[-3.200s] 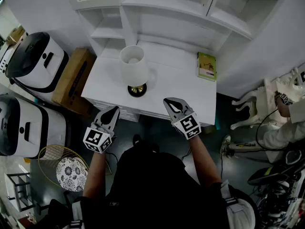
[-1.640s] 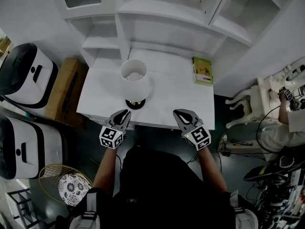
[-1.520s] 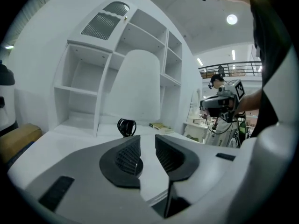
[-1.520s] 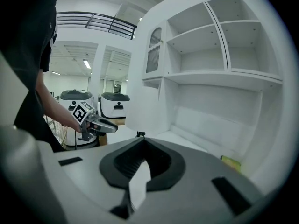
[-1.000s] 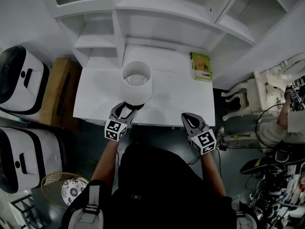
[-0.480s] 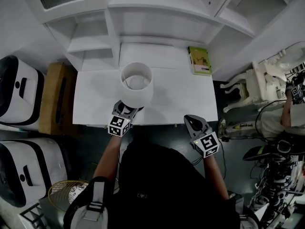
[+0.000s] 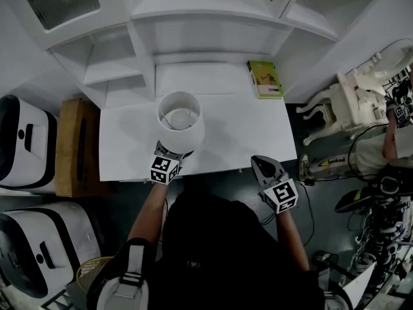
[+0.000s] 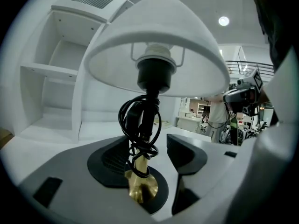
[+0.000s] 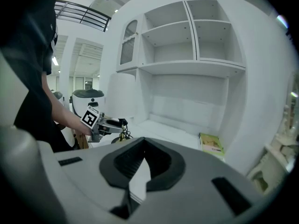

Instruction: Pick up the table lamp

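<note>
The table lamp (image 7: 181, 117) stands near the front of the white table (image 7: 245, 134); it has a white shade. In the left gripper view its shade (image 8: 154, 50) is overhead. Its thin stem (image 8: 141, 120) is wound with black cord and rises from a brass foot (image 8: 140, 186) on a black round base. My left gripper (image 8: 147, 160) is open, one jaw on each side of the stem, low down. From the head view, the left gripper (image 7: 168, 160) reaches under the shade, tips hidden. My right gripper (image 7: 266, 171) is shut and empty at the table's front edge, right of the lamp.
A green book (image 7: 264, 79) lies at the back right of the table, under white shelves (image 7: 213, 11). A white ornate chair (image 7: 348, 102) stands to the right, a cardboard box (image 7: 68, 147) and white-and-black machines (image 7: 22, 134) to the left. A person's arm (image 7: 390, 141) shows at the right edge.
My left gripper has moved forward from the table's front edge to under the shade and now straddles the lamp stem. The right gripper stays at the front edge.
</note>
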### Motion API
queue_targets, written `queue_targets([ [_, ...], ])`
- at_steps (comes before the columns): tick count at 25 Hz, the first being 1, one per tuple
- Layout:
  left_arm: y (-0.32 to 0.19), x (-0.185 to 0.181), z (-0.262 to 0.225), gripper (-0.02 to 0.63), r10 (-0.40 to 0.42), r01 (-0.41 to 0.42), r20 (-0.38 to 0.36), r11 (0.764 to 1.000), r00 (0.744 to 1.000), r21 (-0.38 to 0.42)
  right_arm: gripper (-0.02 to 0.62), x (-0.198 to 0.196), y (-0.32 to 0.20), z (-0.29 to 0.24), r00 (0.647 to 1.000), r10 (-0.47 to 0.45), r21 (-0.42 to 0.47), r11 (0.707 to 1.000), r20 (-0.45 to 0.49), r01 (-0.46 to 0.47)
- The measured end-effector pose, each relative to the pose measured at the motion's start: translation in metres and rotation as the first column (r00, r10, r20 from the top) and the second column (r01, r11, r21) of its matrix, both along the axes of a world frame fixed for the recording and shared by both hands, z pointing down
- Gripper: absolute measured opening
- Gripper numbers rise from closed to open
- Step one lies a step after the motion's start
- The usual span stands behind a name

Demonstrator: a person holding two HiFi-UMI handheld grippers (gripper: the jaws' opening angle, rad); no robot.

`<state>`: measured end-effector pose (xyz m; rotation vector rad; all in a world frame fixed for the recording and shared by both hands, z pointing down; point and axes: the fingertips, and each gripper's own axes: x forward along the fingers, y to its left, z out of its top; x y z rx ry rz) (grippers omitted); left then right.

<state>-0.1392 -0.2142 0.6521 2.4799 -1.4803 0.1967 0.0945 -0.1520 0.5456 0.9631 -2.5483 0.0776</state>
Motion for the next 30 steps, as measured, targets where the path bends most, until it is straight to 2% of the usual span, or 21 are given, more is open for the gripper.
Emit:
queue_targets([
  [11, -0.019, 0.008, 0.004, 0.247, 0.043, -0.043, 0.016, 0.999, 0.999, -0.003, 0.008, 0.010, 0.003, 0.010, 0.998, 0.069, -0.010, 0.998, 0.000, -0.069],
  [14, -0.023, 0.007, 0.006, 0.193, 0.040, -0.040, 0.042, 0.999, 0.998, -0.011, 0.008, 0.012, 0.006, 0.012, 0.996, 0.086, -0.012, 0.996, -0.004, -0.086],
  [17, -0.025, 0.007, 0.007, 0.178, 0.051, -0.050, 0.062, 0.999, 0.997, -0.022, 0.008, 0.015, 0.008, 0.013, 0.994, 0.106, -0.017, 0.994, -0.006, -0.106],
  [22, -0.027, 0.008, 0.001, 0.128, 0.044, -0.044, 0.033, 0.999, 0.998, -0.006, 0.008, 0.019, 0.009, 0.013, 0.992, 0.126, -0.022, 0.992, -0.018, -0.126],
  [30, -0.028, 0.016, -0.009, 0.112, 0.070, -0.070, 0.022, 0.997, 0.997, 0.030, 0.008, 0.025, 0.015, 0.011, 0.990, 0.137, -0.028, 0.990, -0.031, -0.138],
])
